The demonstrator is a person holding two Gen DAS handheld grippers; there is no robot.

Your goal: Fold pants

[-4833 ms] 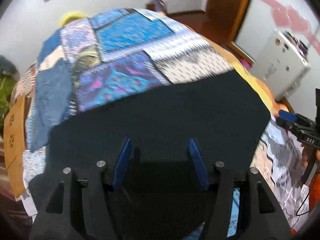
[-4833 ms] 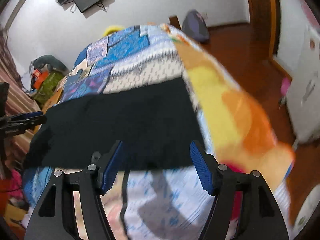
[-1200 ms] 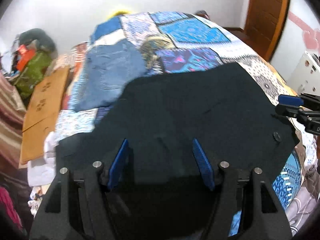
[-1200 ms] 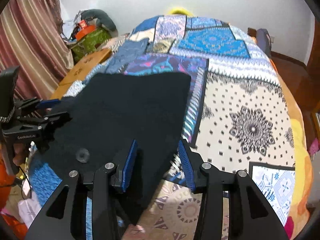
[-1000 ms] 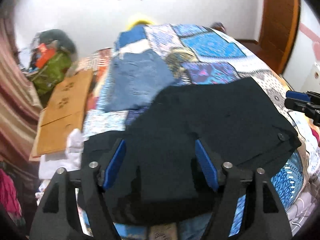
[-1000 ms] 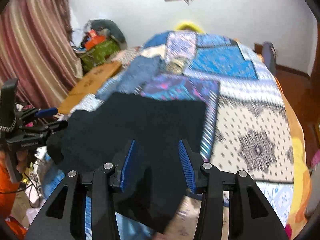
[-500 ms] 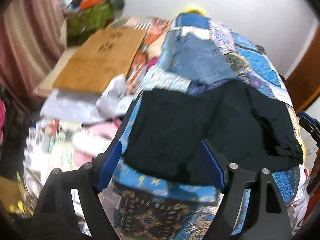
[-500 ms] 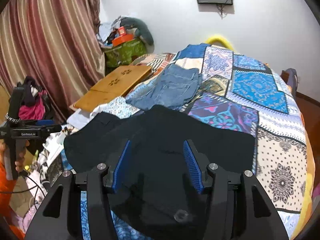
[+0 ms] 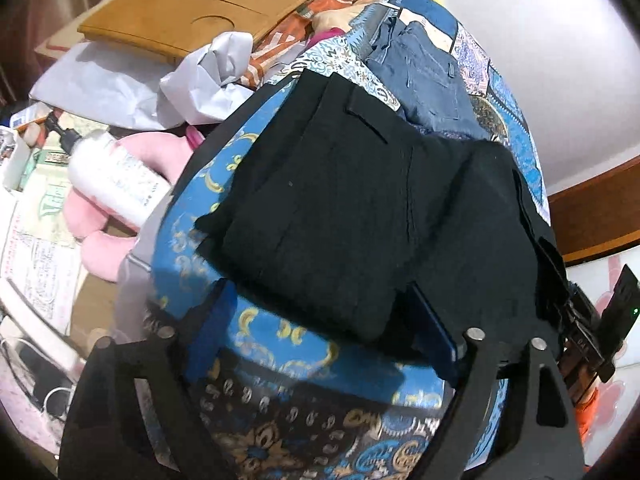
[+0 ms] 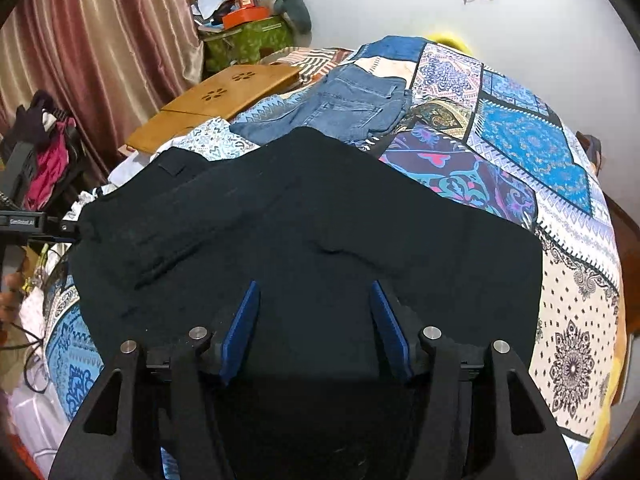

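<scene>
Black pants (image 10: 320, 224) lie folded on the patchwork bed cover (image 10: 528, 144). In the left wrist view the pants (image 9: 360, 208) show a back pocket flap, and their near corner hangs over the bed's edge. My left gripper (image 9: 320, 320) is open at that near corner, its blue pads on either side of the cloth's edge. My right gripper (image 10: 316, 328) is open just above the pants, holding nothing. The left gripper also shows at the left of the right wrist view (image 10: 44, 224), by the pants' left edge. The right gripper shows at the right edge of the left wrist view (image 9: 588, 340).
Blue jeans (image 10: 344, 104) lie folded on the bed beyond the black pants. A wooden lap table (image 10: 216, 100) sits off the bed's left side. White paper (image 9: 200, 80), a white bottle (image 9: 116, 184) and a pink thing (image 9: 100, 232) lie beside the bed. Curtains (image 10: 96, 40) hang at left.
My left gripper has swung left and down to the pants' near corner at the bed's edge. My right gripper has drawn back and lowered over the pants. Both stay open.
</scene>
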